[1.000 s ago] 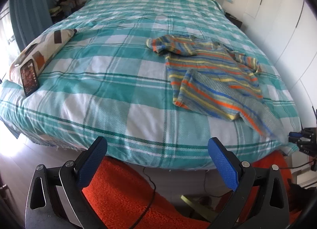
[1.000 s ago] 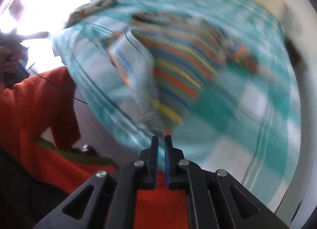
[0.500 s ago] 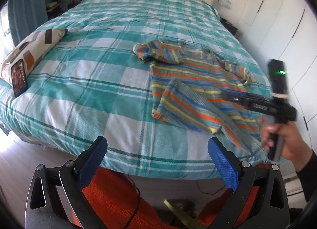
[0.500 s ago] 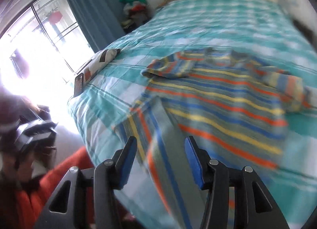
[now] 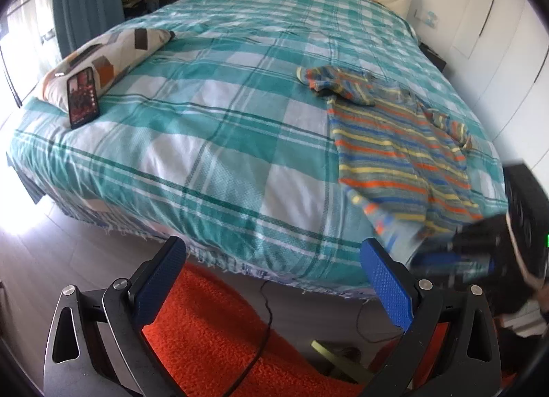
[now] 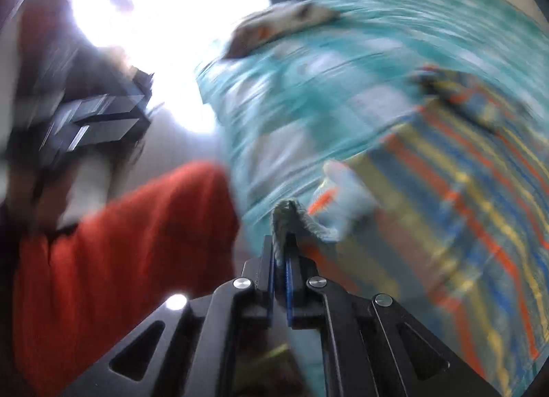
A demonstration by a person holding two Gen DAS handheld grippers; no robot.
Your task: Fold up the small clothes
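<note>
A small striped sweater [image 5: 394, 143] in grey, blue, orange and yellow lies on the right side of the teal plaid bed [image 5: 219, 129]. My left gripper [image 5: 274, 280] is open and empty, held off the foot of the bed over the floor. My right gripper [image 6: 281, 252] is shut on the sweater's lower hem [image 6: 291, 215] at the bed's edge. The sweater's body [image 6: 463, 191] stretches away from it, blurred. In the left wrist view the right gripper [image 5: 456, 256] shows blurred at the sweater's near corner.
A patterned pillow [image 5: 106, 57] and a phone [image 5: 82, 96] lie at the bed's left side. An orange rug [image 5: 219, 338] with a black cable [image 5: 264, 325] covers the floor at the foot. White wardrobes [image 5: 507, 36] stand right of the bed.
My right gripper, open half a second ago above the sweater, has dropped to the bed's edge and shut on the hem. The folded-up lower flap now lies flatter. The left gripper shifted left.
</note>
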